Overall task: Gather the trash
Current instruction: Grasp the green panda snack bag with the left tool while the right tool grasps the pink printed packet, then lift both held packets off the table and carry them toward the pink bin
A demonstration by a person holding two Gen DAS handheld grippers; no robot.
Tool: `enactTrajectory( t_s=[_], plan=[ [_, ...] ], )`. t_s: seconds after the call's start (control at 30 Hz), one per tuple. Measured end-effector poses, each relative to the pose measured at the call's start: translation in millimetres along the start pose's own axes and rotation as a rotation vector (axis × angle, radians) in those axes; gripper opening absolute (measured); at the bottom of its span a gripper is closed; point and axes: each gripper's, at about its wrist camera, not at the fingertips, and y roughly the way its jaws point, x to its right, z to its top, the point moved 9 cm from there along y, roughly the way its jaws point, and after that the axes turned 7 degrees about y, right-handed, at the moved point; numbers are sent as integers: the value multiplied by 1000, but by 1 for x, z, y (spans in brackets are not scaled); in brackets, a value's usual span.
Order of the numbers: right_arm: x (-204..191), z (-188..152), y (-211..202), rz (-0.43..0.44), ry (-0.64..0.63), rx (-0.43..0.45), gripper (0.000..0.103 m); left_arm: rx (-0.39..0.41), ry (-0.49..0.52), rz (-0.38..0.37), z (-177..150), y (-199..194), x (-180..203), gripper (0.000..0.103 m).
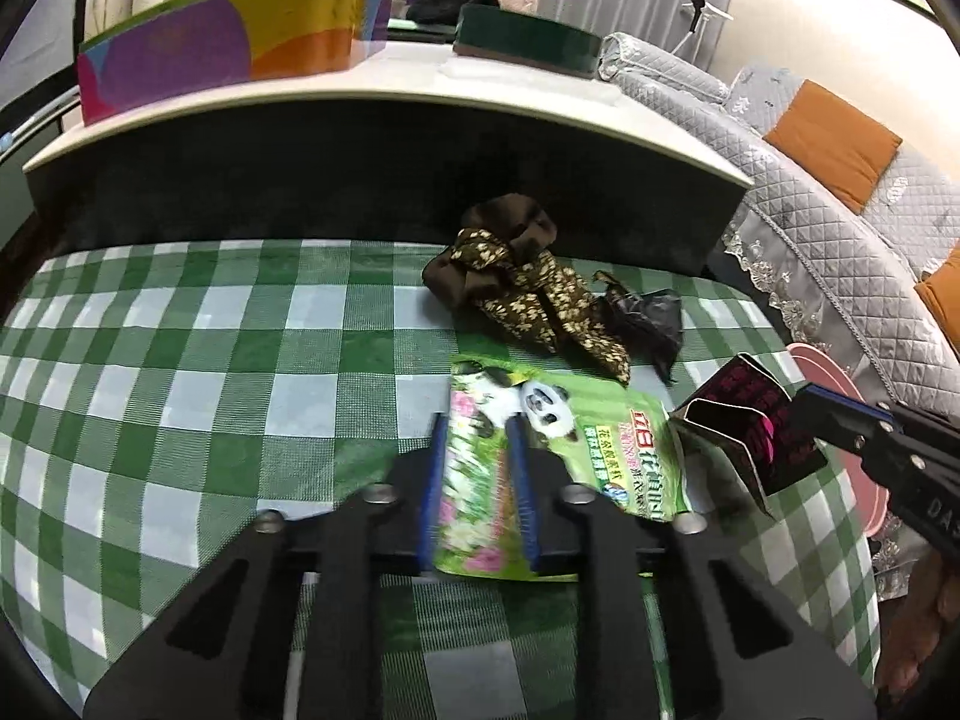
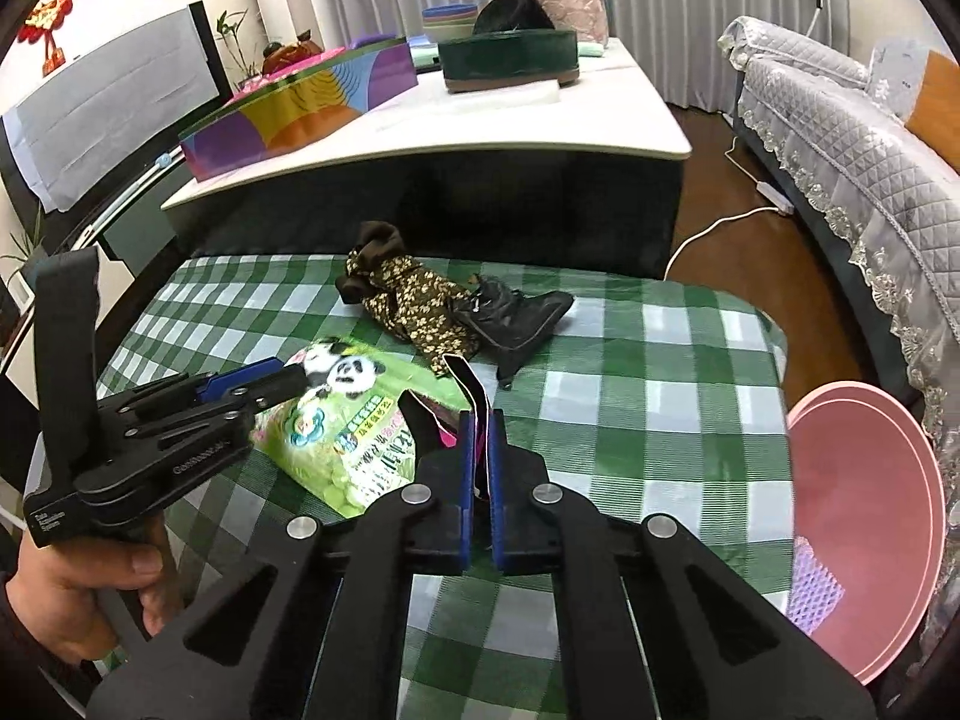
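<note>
My left gripper (image 1: 477, 429) is shut on a green panda-print packet (image 1: 558, 462), holding its left end just above the green checked cloth (image 1: 210, 372). The packet also shows in the right wrist view (image 2: 348, 420), with the left gripper (image 2: 288, 381) clamped on it. My right gripper (image 2: 478, 420) is shut on a dark box with pink print (image 2: 447, 414), opened out and flattened between the pads. That box (image 1: 750, 420) hangs from the right gripper (image 1: 810, 402) at the right of the left wrist view. A crumpled black bag (image 2: 516, 318) lies on the cloth behind.
A brown floral cloth (image 2: 414, 300) lies beside the black bag. A pink bin (image 2: 864, 528) stands on the floor at the table's right edge. Behind is a higher white table (image 2: 540, 120) with a colourful box (image 2: 300, 108) and a green box (image 2: 510, 60). A grey sofa (image 2: 840, 138) is at right.
</note>
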Motion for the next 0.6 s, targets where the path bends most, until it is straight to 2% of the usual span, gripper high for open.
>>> enactTrajectory(
  t_s=[0.13, 0.27, 0.6],
  plan=[
    [5, 5, -16, 3, 8, 30, 5, 27, -7, -2, 3, -19, 1, 3],
    [7, 9, -32, 9, 12, 59, 5, 71, -9, -6, 7, -43, 7, 2],
    [19, 8, -76, 8, 26, 122, 5, 199, 60, -1, 18, -113, 34, 0]
  ],
)
